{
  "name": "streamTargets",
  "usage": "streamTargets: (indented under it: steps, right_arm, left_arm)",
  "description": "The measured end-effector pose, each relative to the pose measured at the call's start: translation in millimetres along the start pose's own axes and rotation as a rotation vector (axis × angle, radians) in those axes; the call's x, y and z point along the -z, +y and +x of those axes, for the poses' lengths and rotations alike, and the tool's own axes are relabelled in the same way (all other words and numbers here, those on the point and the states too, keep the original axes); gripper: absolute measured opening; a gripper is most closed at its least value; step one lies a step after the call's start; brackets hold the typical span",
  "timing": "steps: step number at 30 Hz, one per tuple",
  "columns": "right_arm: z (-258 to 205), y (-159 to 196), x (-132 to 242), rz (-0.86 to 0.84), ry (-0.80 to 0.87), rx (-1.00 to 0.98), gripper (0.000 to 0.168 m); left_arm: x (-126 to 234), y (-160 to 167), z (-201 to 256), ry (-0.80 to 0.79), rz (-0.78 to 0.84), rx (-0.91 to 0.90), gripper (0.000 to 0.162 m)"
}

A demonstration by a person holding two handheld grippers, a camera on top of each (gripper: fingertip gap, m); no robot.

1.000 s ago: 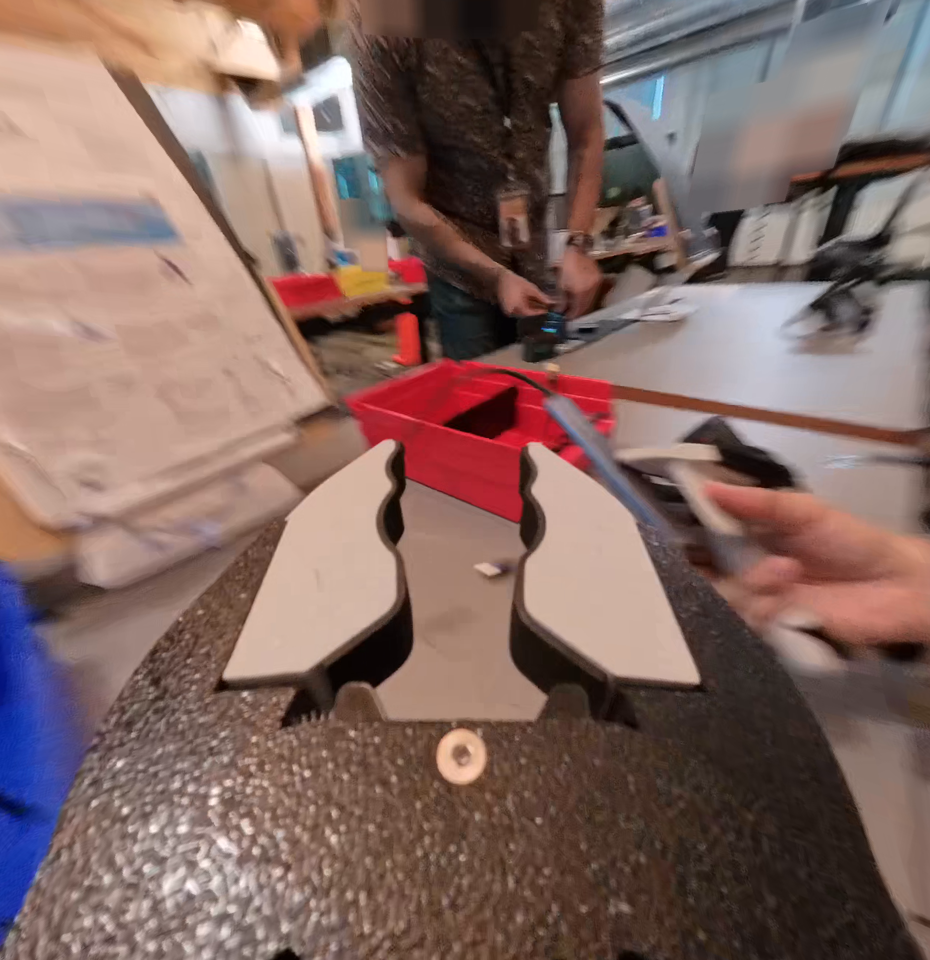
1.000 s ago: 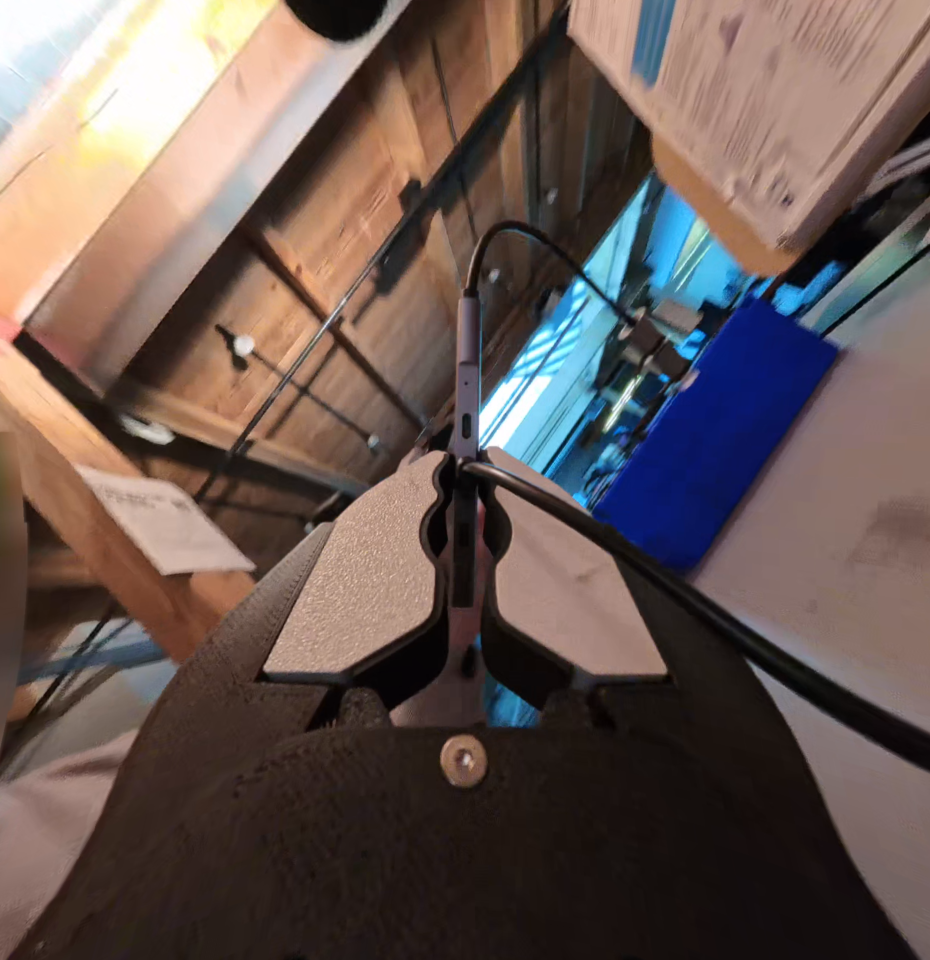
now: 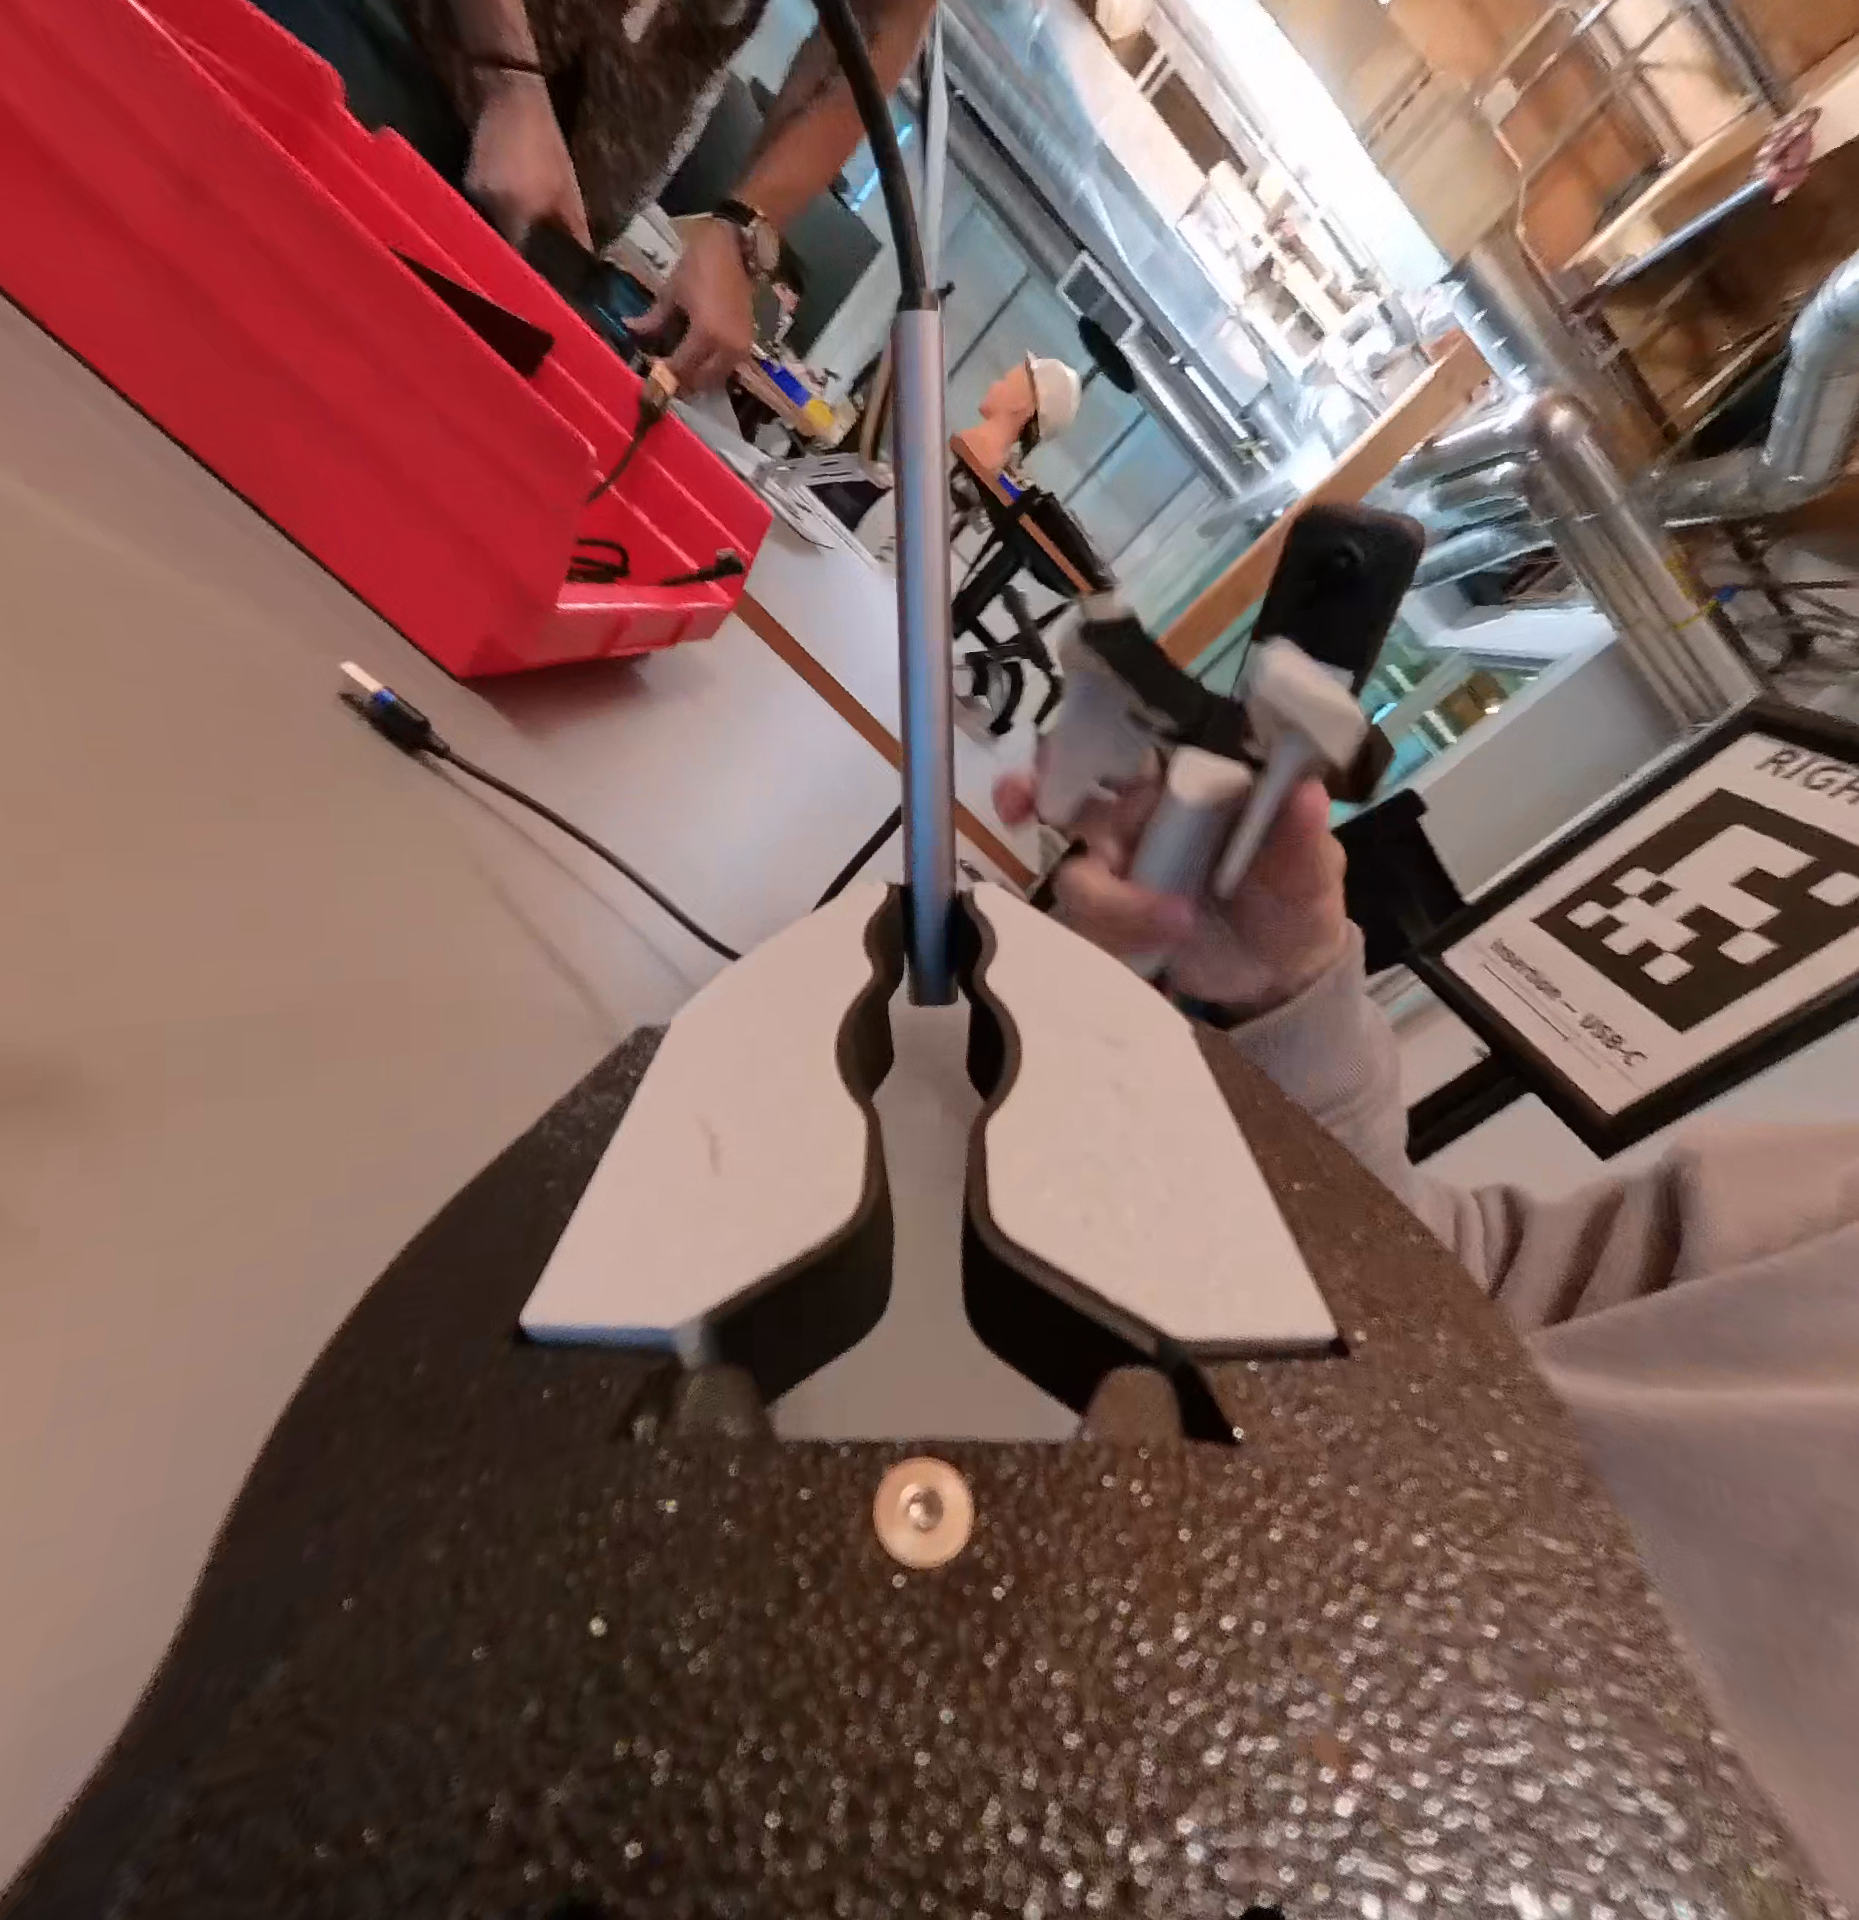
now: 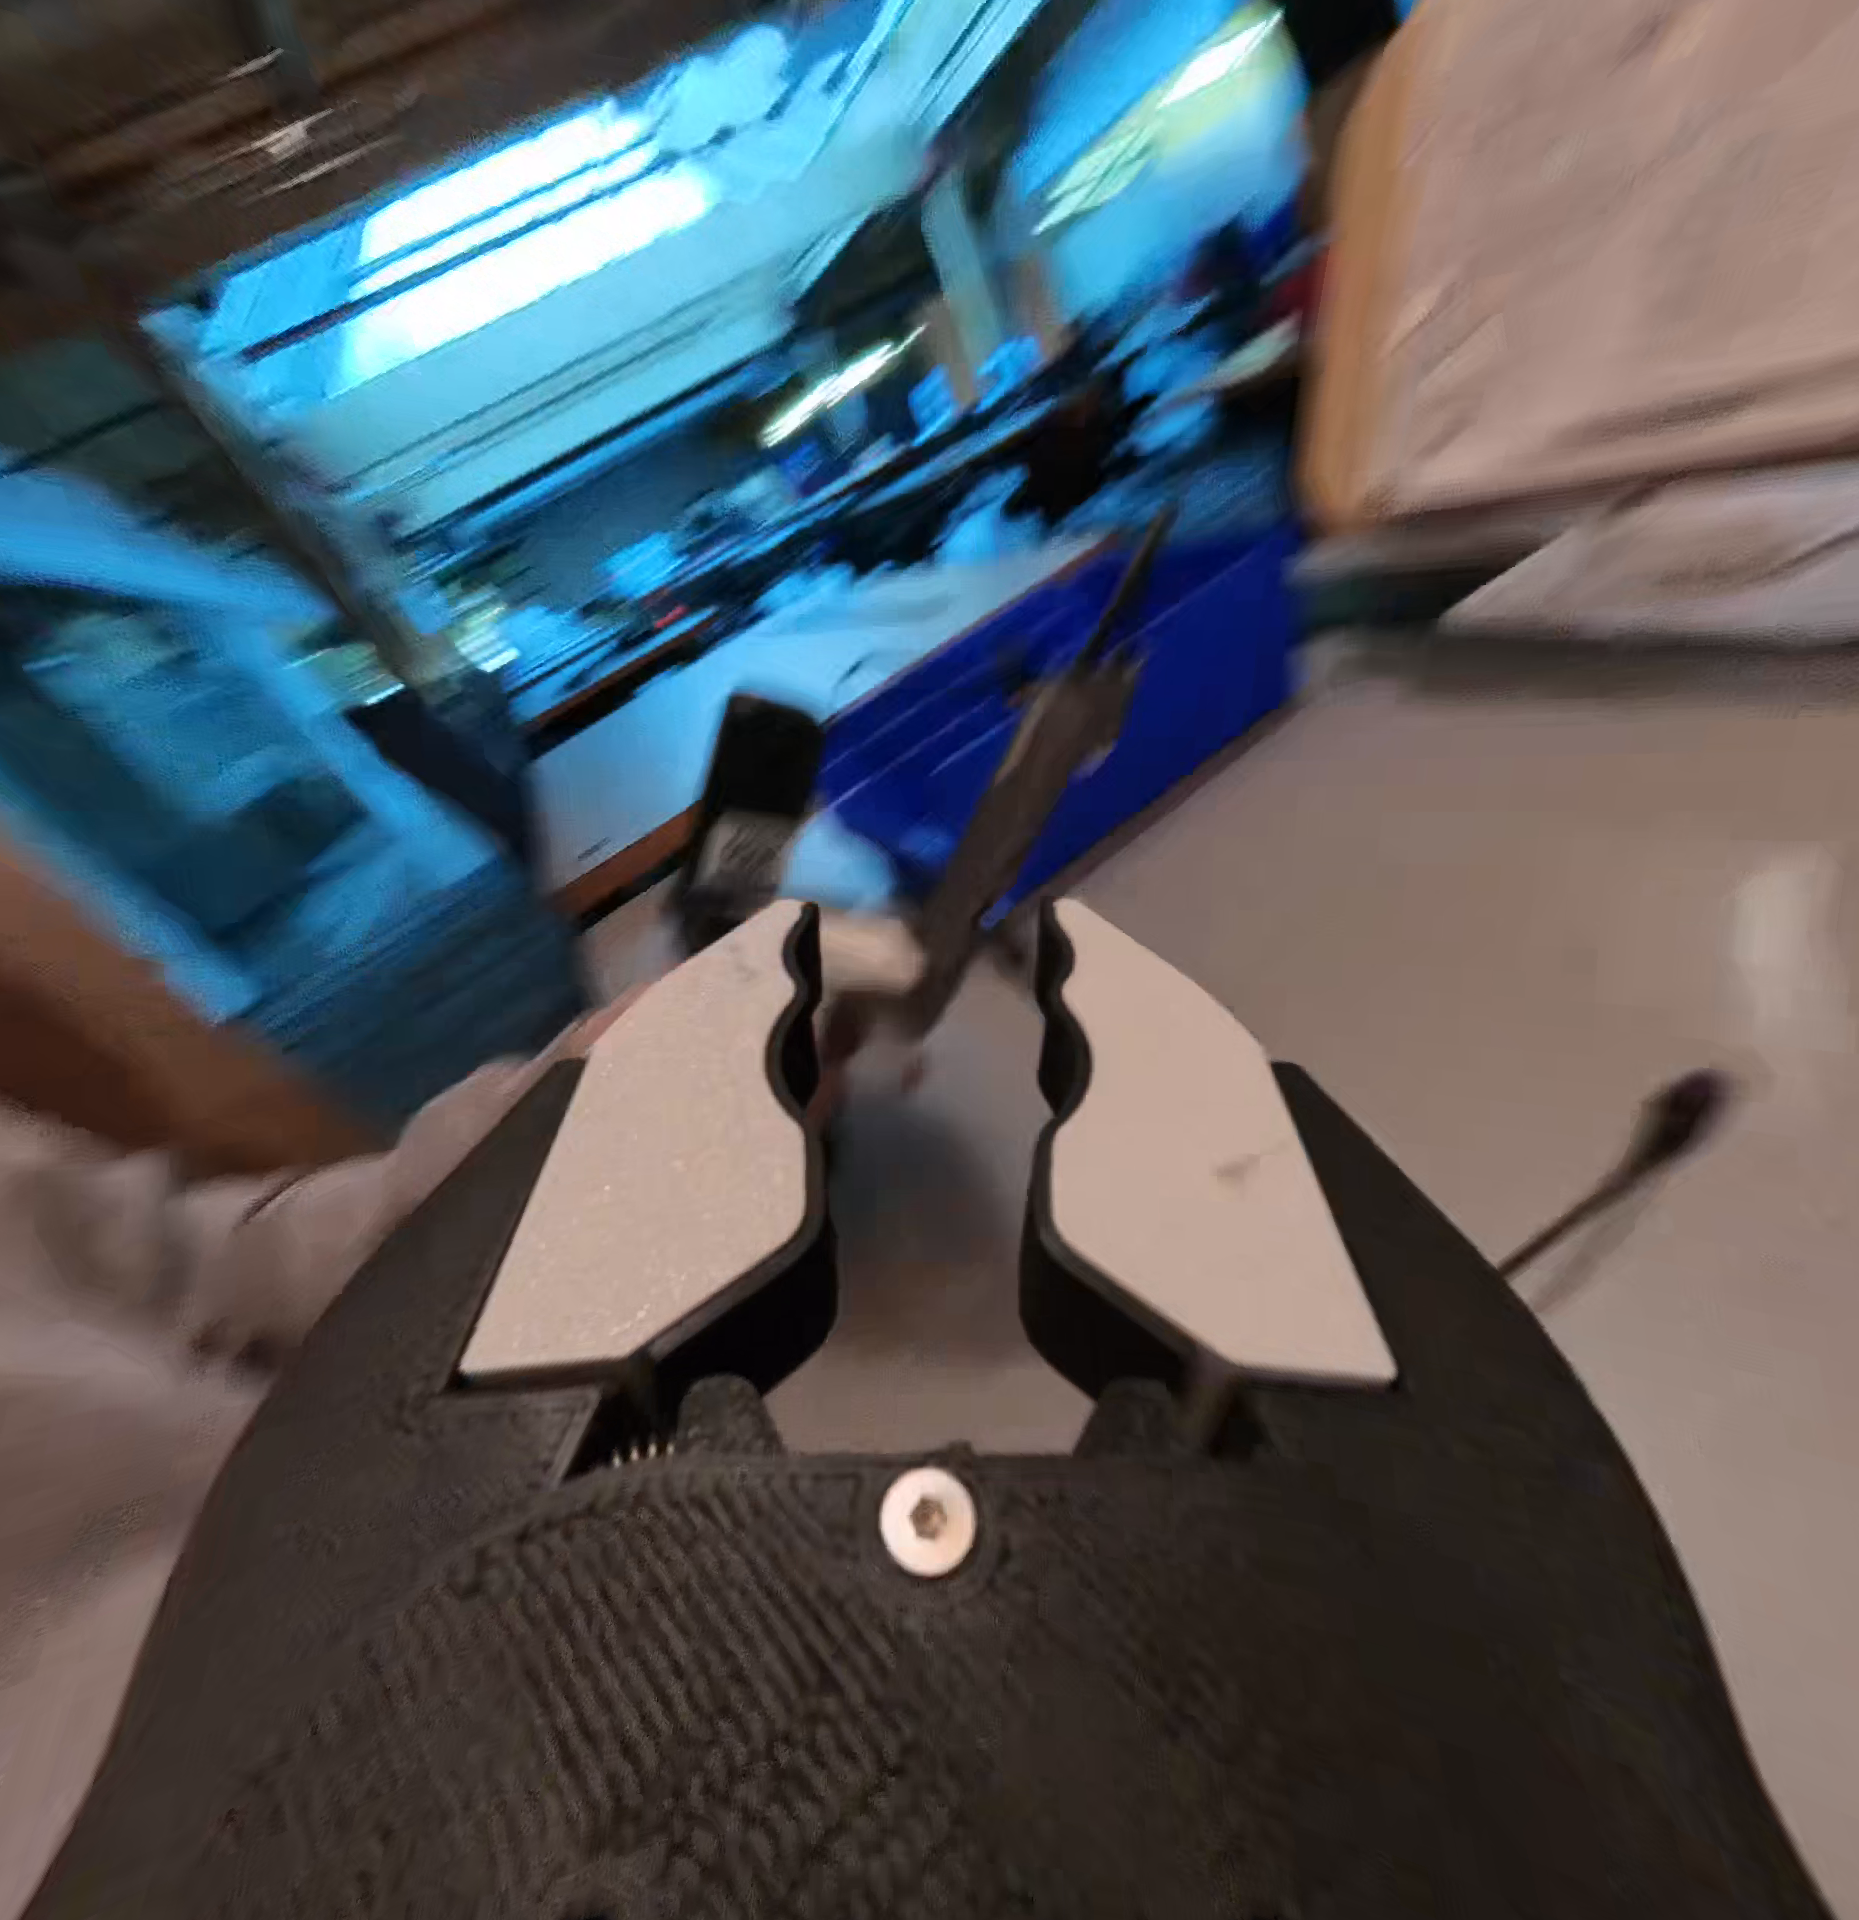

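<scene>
My left gripper point(image 3: 927, 914) is shut on the lower end of a slim grey metal adapter bar point(image 3: 923, 623). The bar stands up out of the fingertips, and a black cable point(image 3: 883, 145) leaves its top end. My right gripper point(image 4: 930, 935) is open and empty, and its view is badly blurred. In the left wrist view the right gripper point(image 3: 1164, 727) is held in a hand just right of the bar, apart from it. A dark blurred shape point(image 4: 1039, 769) lies just beyond the right fingertips; I cannot tell what it is.
A red bin point(image 3: 312, 374) stands on the grey table point(image 3: 229, 987) at the left, with a loose plug and cable point(image 3: 385, 712) beside it. A person's hands point(image 3: 696, 312) work behind the bin. A framed marker board point(image 3: 1683, 935) stands at right. A blue bin point(image 4: 1195, 644) is ahead.
The adapter bar has passed from my right gripper to my left. The left gripper was open and is now shut on it; the right has opened and drawn away.
</scene>
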State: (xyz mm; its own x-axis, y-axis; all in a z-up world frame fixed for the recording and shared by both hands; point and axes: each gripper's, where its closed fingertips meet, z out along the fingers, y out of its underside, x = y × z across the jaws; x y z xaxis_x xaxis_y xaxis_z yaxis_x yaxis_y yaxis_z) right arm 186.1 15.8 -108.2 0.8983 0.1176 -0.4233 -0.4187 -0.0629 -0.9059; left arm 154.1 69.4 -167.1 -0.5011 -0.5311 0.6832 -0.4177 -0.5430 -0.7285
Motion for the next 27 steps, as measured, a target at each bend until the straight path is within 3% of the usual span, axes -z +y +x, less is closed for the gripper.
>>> streamTargets:
  steps: [2,4,7,9,11,13,15,17,20,23,27]
  right_arm:
    - [22,-18,-5,0.029,0.077,0.009,0.045]
    - [24,-9,-23,-0.064,-0.022,-0.108,0.053]
    - [12,15,-45,-0.182,-0.176,-0.183,0.041]
    - [0,17,-51,-0.152,-0.273,-0.197,0.012]
    - [0,13,-55,-0.102,-0.277,-0.228,0.010]
    - [6,8,-59,-0.038,-0.254,-0.291,0.010]
    - [14,0,-60,0.065,-0.248,-0.405,0.009]
    - [19,-4,-60,0.152,-0.275,-0.565,0.010]
    - [20,6,-64,0.166,-0.312,-0.710,0.009]
    - [17,14,-67,0.161,-0.312,-0.747,0.009]
    - [19,18,-67,0.159,-0.281,-0.736,0.009]
  left_arm:
    - [-5,7,7,0.056,-0.020,0.024,0.009]
    - [-9,17,16,0.119,-0.070,0.018,0.009]
    - [-12,26,29,0.173,-0.126,-0.022,0.009]
    - [-11,27,27,0.147,-0.134,-0.055,0.009]
    - [-6,20,22,0.120,-0.096,-0.086,0.009]
    - [-3,10,15,0.046,-0.028,-0.213,0.012]
    - [0,-4,11,-0.080,0.066,-0.458,0.017]
    - [2,-14,14,-0.200,0.140,-0.742,0.035]
    - [0,-6,10,-0.333,0.081,-1.051,0.040]
    - [0,-4,7,-0.401,0.104,-1.145,0.027]
    - [2,-4,5,-0.429,0.139,-1.153,0.026]
